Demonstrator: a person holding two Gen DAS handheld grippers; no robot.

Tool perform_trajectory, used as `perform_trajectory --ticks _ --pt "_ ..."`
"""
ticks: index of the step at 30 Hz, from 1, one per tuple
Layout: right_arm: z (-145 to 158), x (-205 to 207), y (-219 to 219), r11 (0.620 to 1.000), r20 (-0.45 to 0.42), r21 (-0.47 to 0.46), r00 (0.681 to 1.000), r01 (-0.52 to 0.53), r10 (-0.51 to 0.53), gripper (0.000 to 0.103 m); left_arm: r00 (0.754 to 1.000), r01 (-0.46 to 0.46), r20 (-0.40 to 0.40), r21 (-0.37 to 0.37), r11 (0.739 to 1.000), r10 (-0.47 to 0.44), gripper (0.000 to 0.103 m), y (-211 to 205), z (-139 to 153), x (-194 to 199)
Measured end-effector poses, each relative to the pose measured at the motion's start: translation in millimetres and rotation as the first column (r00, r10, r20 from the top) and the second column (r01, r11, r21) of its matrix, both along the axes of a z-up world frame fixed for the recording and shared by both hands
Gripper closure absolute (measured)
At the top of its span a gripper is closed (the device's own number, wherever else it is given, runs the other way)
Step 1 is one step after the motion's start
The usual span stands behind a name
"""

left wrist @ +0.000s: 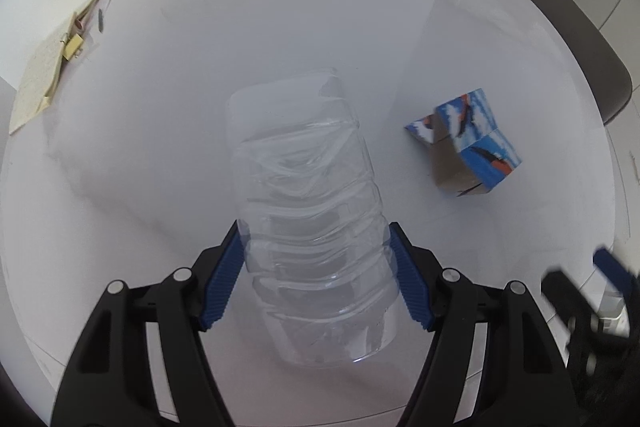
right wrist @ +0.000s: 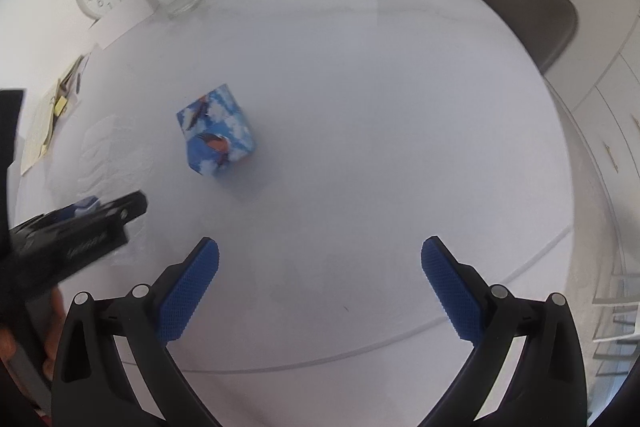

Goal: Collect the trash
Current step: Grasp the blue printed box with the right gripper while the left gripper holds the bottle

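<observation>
My left hand-held gripper pinches the clear squashed bottle in the middle of the bench, so I can lift it away. My right hand-held gripper is spread wide, ready for the blue box nearby.

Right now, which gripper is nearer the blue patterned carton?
Right. The right gripper hangs open over bare table with the blue carton just ahead of its fingers. The left gripper sits farther off, around the clear plastic bottle.
</observation>
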State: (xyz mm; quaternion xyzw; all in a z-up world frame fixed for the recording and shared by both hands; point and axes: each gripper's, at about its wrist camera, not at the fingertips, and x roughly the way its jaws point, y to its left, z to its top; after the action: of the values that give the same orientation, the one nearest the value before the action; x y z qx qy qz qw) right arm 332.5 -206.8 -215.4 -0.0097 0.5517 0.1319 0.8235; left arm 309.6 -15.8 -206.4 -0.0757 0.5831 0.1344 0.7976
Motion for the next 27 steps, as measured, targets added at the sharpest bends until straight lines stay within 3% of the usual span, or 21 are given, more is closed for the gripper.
perform_trajectory --ticks 5,15,17,21,25,27 --pt "-5.0 24.0 28.7 0.999 -0.004 0.016 0.999 -0.042 0.042 0.002 1.0 0.001 -0.012 -0.022 1.0 -0.001 0.036 33.7 1.6 -18.9" --pt "-10.4 47.4 75.5 0.991 0.006 -0.012 0.991 -0.137 0.137 0.003 1.0 0.01 -0.017 -0.033 0.999 -0.01 0.036 49.2 -1.4 -29.0" --pt "-12.7 51.4 81.5 0.988 0.004 -0.023 0.989 -0.15 0.151 0.01 1.0 0.013 -0.017 -0.041 0.999 -0.013 0.036 50.4 -1.9 -29.0" --pt "-20.8 63.2 90.3 0.985 -0.014 -0.04 0.986 -0.167 0.166 0.014 1.0 0.028 -0.003 -0.046 0.999 -0.028 0.036 56.4 -3.3 -25.3" --pt "-29.2 66.9 95.1 0.98 -0.064 -0.064 0.98 -0.19 0.186 0.051 0.999 0.045 0.004 -0.039 0.998 -0.045 0.036 56.1 -3.3 -25.5" --pt "-26.2 60.4 94.4 0.978 -0.061 -0.075 0.98 -0.195 0.191 0.052 0.999 0.055 0.004 -0.042 0.998 -0.055 0.036 52.2 -2.5 -27.9"
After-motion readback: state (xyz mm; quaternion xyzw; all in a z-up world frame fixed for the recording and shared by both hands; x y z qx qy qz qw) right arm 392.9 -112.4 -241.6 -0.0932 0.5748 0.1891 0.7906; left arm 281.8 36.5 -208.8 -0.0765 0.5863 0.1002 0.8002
